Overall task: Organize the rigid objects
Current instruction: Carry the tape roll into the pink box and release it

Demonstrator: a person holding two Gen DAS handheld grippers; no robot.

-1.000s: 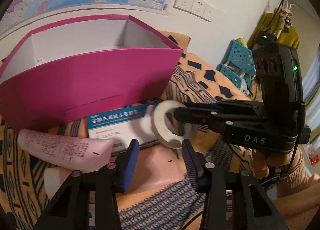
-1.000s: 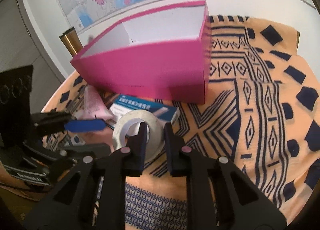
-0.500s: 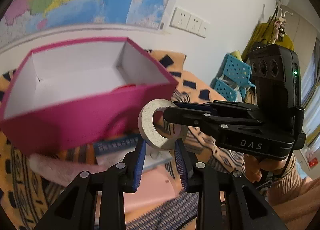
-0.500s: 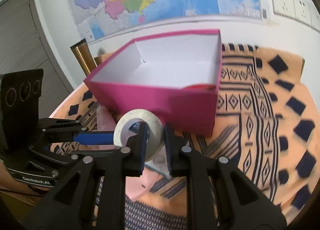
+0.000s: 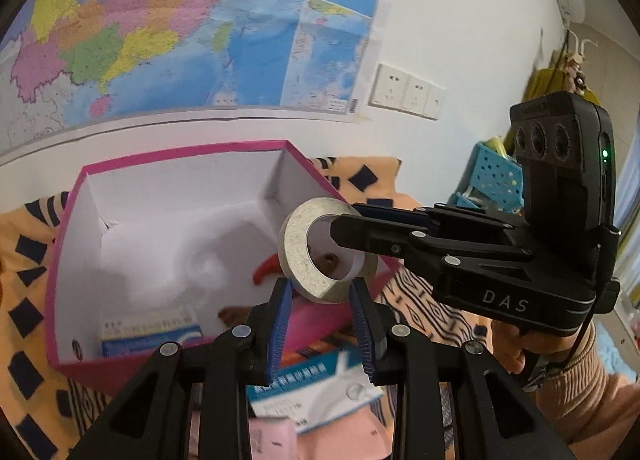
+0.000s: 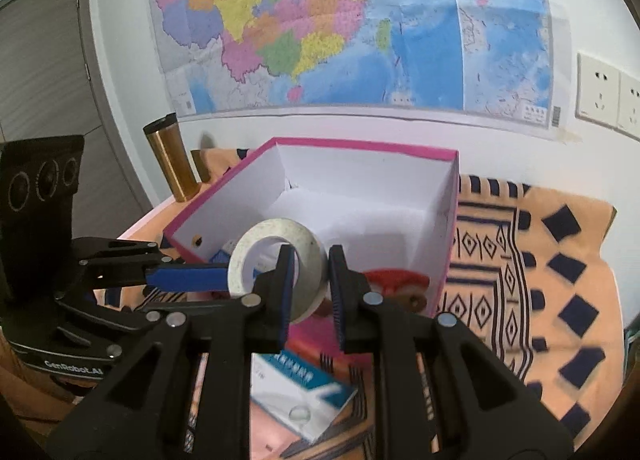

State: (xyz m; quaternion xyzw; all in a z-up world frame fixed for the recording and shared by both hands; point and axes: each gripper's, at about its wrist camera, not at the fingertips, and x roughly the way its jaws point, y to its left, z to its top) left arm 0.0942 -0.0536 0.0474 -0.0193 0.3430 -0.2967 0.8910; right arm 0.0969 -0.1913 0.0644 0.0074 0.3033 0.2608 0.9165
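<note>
A white tape roll (image 5: 296,256) (image 6: 276,227) hangs in the air over the near wall of the open pink box (image 5: 180,151) (image 6: 360,147). My right gripper (image 6: 311,252) (image 5: 340,223) is shut on the roll's wall, with one finger through the hole. My left gripper (image 5: 322,288) (image 6: 224,278) comes from the other side, and its blue pads press on the roll's two flat faces. Inside the box lie a red item (image 5: 266,270) (image 6: 396,280) and a small blue-and-white carton (image 5: 148,330).
A blue-and-white medicine box (image 5: 316,388) (image 6: 300,392) and a pink tube (image 5: 272,440) lie on the orange patterned cloth (image 6: 540,260) in front of the pink box. A gold flask (image 6: 172,155) stands at the back left, a blue basket (image 5: 496,175) far right.
Both grippers have risen together, carrying the tape roll from the cloth up over the pink box's near wall. The left jaws narrowed onto the roll.
</note>
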